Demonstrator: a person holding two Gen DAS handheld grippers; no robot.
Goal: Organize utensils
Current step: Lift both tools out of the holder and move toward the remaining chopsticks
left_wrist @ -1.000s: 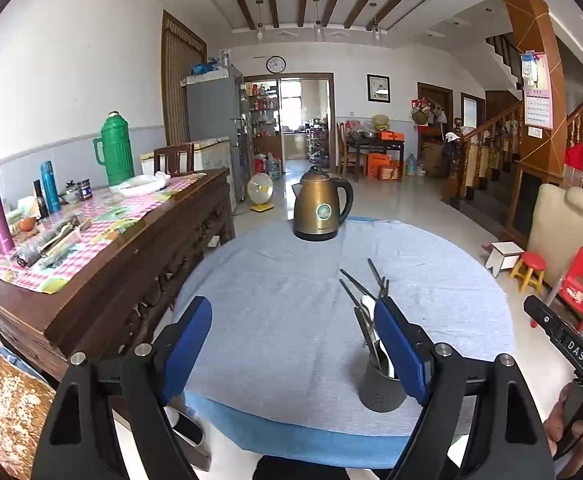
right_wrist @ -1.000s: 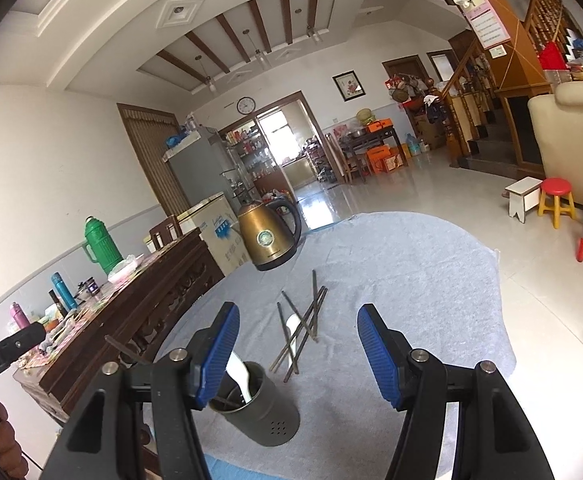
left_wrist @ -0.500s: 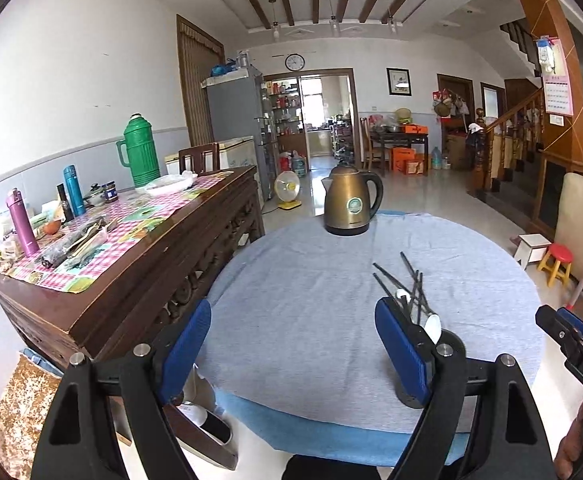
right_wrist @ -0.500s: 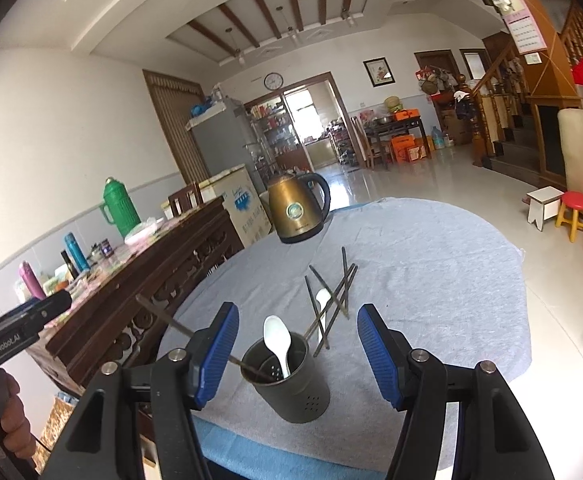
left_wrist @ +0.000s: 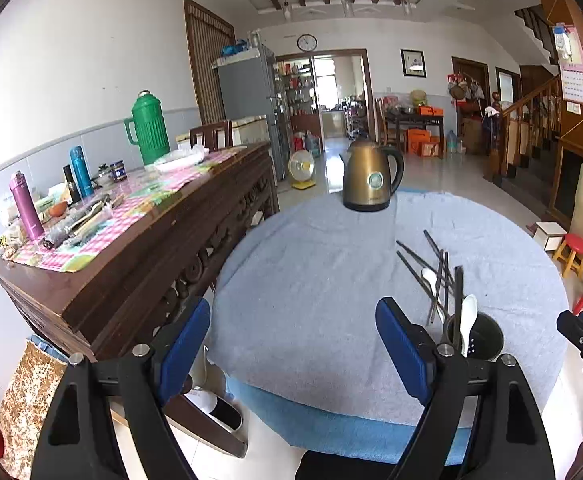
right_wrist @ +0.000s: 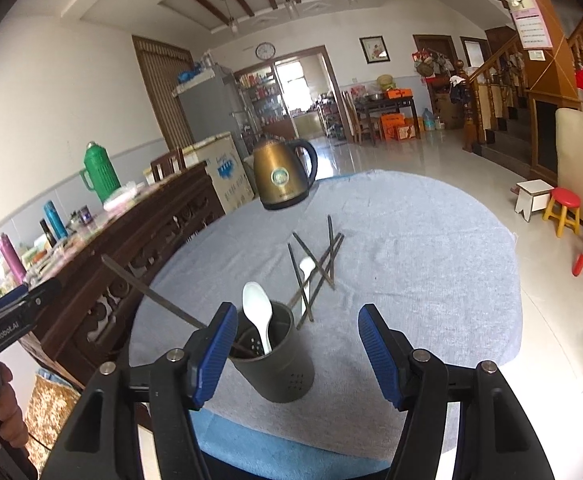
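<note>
- On the round table (right_wrist: pixel 411 240), under a grey cloth, a bronze electric kettle (right_wrist: pixel 281 176) stands at the far edge.
- Near the front edge stands a dark utensil holder (right_wrist: pixel 279 364), upright, with a white spoon (right_wrist: pixel 257 312) and one chopstick (right_wrist: pixel 151 292) leaning out.
- Just beyond it, loose chopsticks (right_wrist: pixel 323 268) lie crossed over a second white spoon (right_wrist: pixel 306 268).
- Left gripper (left_wrist: pixel 291 344): jaws spread, empty.
- Right gripper (right_wrist: pixel 297 354): jaws spread, empty, the holder between them.

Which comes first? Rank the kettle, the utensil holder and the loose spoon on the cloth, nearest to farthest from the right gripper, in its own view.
1. Utensil holder: just ahead of the right gripper, toward its left finger.
2. Loose spoon: mid-table, among the chopsticks.
3. Kettle: at the table's far edge.
</note>
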